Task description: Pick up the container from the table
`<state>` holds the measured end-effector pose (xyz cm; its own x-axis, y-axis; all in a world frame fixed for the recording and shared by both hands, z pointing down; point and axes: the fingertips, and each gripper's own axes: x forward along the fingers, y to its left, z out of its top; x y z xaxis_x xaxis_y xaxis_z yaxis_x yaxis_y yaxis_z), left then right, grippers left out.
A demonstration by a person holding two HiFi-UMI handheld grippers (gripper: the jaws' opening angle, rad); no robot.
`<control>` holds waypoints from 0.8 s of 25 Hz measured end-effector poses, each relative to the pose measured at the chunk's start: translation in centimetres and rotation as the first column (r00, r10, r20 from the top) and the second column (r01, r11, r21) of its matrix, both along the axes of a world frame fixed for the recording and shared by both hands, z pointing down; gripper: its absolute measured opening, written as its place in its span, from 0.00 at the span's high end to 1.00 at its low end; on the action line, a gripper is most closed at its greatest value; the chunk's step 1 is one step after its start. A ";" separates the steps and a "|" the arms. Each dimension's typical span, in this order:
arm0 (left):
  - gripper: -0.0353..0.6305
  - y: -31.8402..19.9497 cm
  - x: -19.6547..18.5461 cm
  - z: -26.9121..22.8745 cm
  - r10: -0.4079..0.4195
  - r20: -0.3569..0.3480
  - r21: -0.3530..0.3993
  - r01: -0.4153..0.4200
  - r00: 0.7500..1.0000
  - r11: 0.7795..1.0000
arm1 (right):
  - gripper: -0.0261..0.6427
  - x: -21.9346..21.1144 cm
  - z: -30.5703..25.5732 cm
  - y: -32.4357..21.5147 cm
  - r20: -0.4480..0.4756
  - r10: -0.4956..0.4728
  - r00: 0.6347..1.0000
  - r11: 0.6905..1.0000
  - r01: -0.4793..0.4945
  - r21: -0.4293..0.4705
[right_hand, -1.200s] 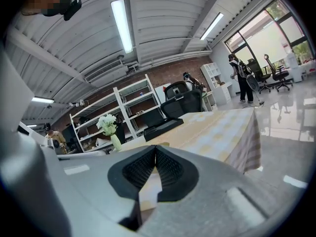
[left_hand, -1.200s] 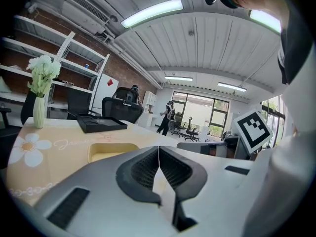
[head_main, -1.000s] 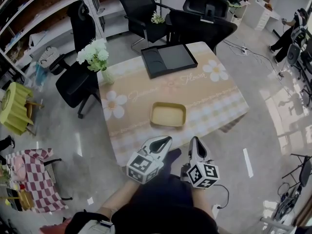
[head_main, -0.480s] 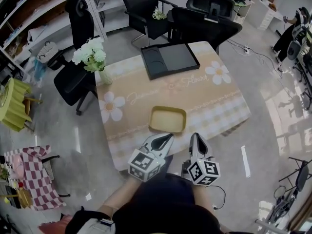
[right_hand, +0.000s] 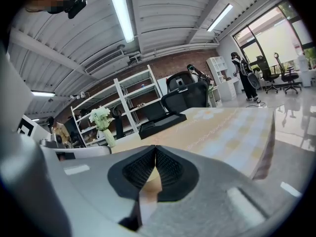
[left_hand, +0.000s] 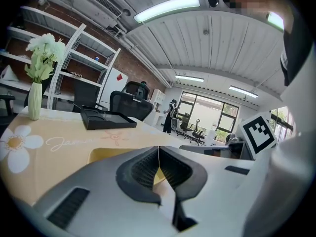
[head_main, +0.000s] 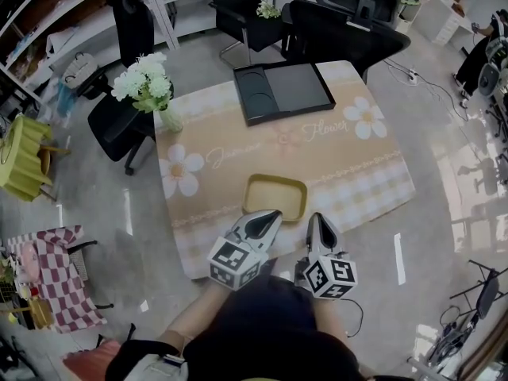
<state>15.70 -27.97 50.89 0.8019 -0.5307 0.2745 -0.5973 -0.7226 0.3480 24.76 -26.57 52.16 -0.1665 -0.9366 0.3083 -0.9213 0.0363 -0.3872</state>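
Flower-printed table (head_main: 349, 165) filled the scene: nearest us, the left gripper (head_main: 272, 213) and right gripper (head_main: 315, 217) hovered side by side at its front edge, each with jaws pressed together on nothing. Just beyond their tips lay the shallow yellow container (head_main: 275, 197), with the black tray (head_main: 282, 92) far behind. We judged that the jaws should part before straddling the container's near rim.

Office: swivel chairs (head_main: 341, 34), metal shelving (right_hand: 136, 100), strip lights (right_hand: 121, 11).
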 end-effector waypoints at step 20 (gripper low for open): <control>0.93 -3.1 -2.5 1.9 -0.099 0.028 -0.054 0.101 0.995 0.993 | 0.84 -0.7 3.3 -3.4 0.089 -0.048 0.995 0.993 0.057 -0.106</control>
<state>13.17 -31.10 52.79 0.7378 -0.5916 0.3250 -0.6749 -0.6389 0.3693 24.03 -29.96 55.49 -0.2450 -0.8877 0.3899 -0.8821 0.0372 -0.4696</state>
